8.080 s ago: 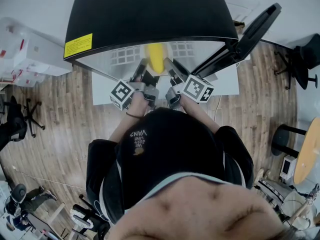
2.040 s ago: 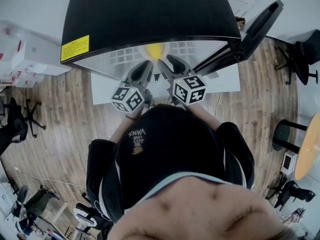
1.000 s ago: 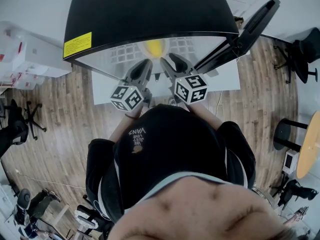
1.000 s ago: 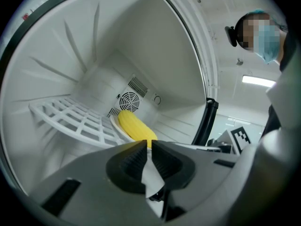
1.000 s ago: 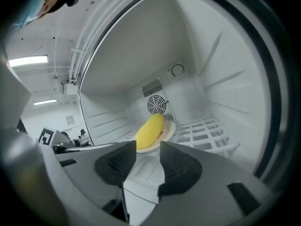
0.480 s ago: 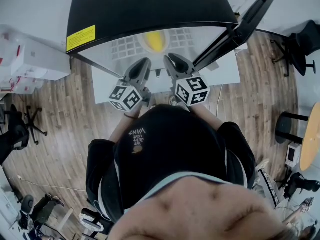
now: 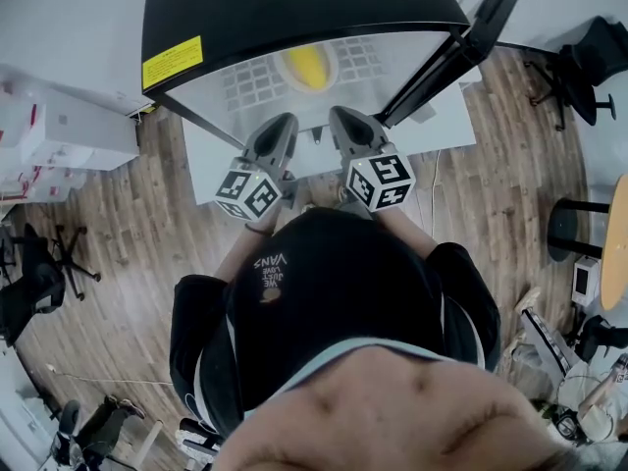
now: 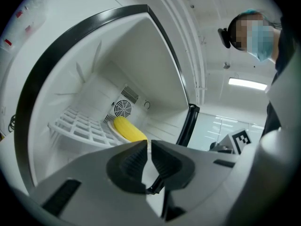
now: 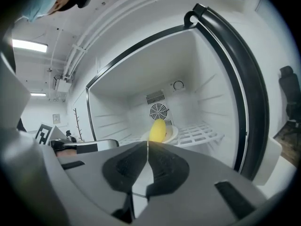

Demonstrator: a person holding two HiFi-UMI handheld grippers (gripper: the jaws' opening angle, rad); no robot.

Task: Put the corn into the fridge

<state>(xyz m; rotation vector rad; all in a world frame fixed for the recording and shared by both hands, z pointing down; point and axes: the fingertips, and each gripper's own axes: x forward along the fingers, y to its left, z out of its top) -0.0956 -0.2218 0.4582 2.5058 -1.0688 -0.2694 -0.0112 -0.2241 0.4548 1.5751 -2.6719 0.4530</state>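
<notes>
- Head view: the corn already lies on a plate on the wire shelf inside the fridge, so the placing looks done
- Both tools hang just outside the fridge opening, apart from the corn
- Left gripper: jaws drawn all but together, only a thin slit at the tips, nothing in them
- Right gripper: its jaws have just been closing and now meet tip to tip, with nothing between them
- Risk: the door stands wide open at the right; if it is left so, the job is likely unfinished
- Risk: a hard swing of the door could jolt the fridge, and the round cob might roll off its shallow plate
- Risk: clenched jaws give a poor hold on the door edge, so a push may slip
- Risk: the right tool is nearest the door and could be caught as the door closes
- Count: one corn cob, one plate, one wire shelf, one fridge, one door, two grippers
</notes>
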